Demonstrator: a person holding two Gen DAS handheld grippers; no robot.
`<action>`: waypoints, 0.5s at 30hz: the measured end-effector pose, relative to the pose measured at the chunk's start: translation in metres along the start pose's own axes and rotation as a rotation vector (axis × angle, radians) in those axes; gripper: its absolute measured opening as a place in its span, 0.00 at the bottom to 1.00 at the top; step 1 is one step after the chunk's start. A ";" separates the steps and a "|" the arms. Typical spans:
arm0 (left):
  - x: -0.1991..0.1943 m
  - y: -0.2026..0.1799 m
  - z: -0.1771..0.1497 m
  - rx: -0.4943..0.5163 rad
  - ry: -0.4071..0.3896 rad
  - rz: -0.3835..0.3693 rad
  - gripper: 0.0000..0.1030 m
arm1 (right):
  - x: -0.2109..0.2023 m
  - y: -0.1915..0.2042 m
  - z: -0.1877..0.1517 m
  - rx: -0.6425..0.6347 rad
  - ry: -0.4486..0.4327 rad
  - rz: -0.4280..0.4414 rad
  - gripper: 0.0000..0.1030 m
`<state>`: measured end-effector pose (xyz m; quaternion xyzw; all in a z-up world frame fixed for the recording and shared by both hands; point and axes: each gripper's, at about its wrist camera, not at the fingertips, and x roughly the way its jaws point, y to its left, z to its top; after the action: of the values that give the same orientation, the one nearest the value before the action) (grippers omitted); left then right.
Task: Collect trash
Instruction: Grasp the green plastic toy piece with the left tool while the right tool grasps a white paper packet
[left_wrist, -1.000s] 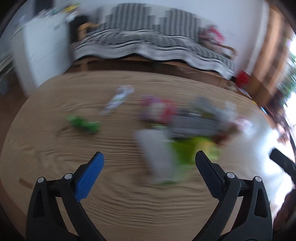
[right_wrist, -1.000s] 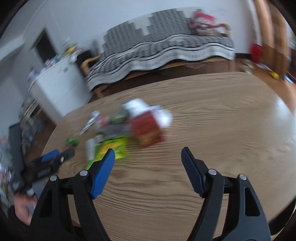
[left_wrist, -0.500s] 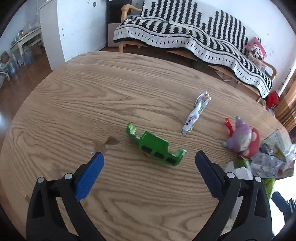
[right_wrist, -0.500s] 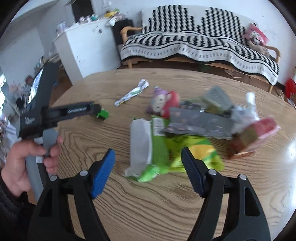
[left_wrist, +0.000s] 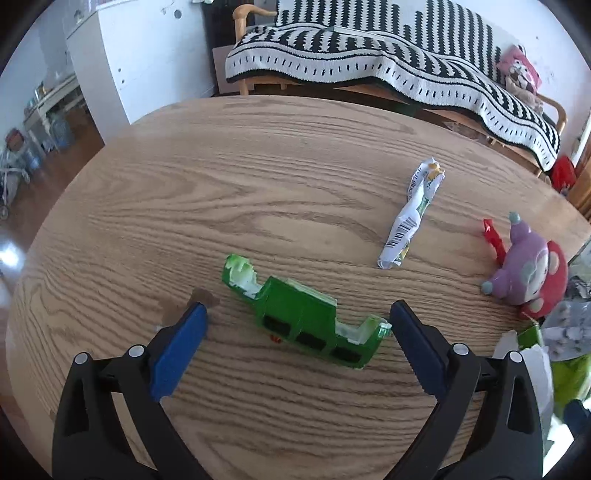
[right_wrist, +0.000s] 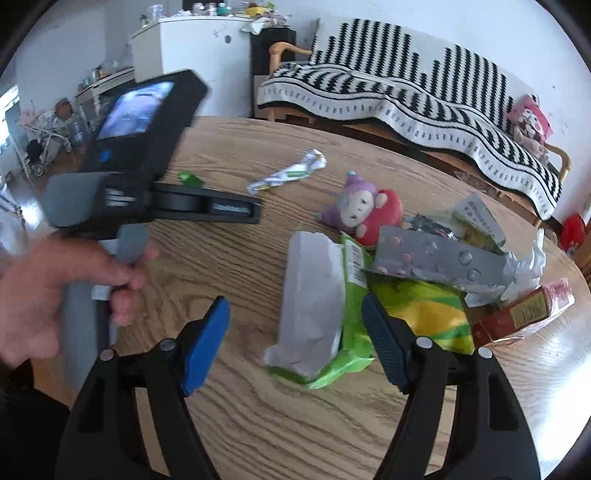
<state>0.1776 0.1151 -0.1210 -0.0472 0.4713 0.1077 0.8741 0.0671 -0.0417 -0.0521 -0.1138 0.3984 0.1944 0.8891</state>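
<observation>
A torn green carton (left_wrist: 306, 317) lies on the wooden table (left_wrist: 258, 177), just ahead of and between the fingers of my open left gripper (left_wrist: 297, 345). A twisted white wrapper (left_wrist: 412, 214) lies further right; it also shows in the right wrist view (right_wrist: 288, 173). My right gripper (right_wrist: 295, 341) is open and empty over a green and grey pouch (right_wrist: 321, 310) at the edge of a trash heap with a silver blister pack (right_wrist: 439, 260) and a red box (right_wrist: 521, 317). The left gripper's body (right_wrist: 155, 177) shows at left, held by a hand.
A purple and red plush toy (right_wrist: 364, 208) sits beside the heap; it also shows in the left wrist view (left_wrist: 532, 273). A striped sofa (left_wrist: 388, 70) and a white cabinet (left_wrist: 140, 59) stand beyond the table. A brown stain (left_wrist: 203, 297) marks the wood by the left finger.
My left gripper swung left from the heap and closed in on the green carton. My right gripper swung left and came over the heap's green pouch. Both stayed open.
</observation>
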 end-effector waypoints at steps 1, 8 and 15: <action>0.000 0.000 0.000 0.003 -0.007 -0.002 0.93 | 0.003 0.000 -0.001 -0.004 0.009 -0.004 0.69; -0.011 -0.006 -0.002 0.046 -0.044 -0.016 0.55 | 0.020 -0.009 -0.004 0.019 0.061 -0.031 0.61; -0.032 0.000 -0.003 0.034 -0.056 -0.023 0.55 | 0.009 -0.021 -0.008 0.105 0.059 0.070 0.36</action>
<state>0.1587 0.1098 -0.0961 -0.0347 0.4480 0.0911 0.8887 0.0762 -0.0614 -0.0632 -0.0587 0.4380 0.2007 0.8743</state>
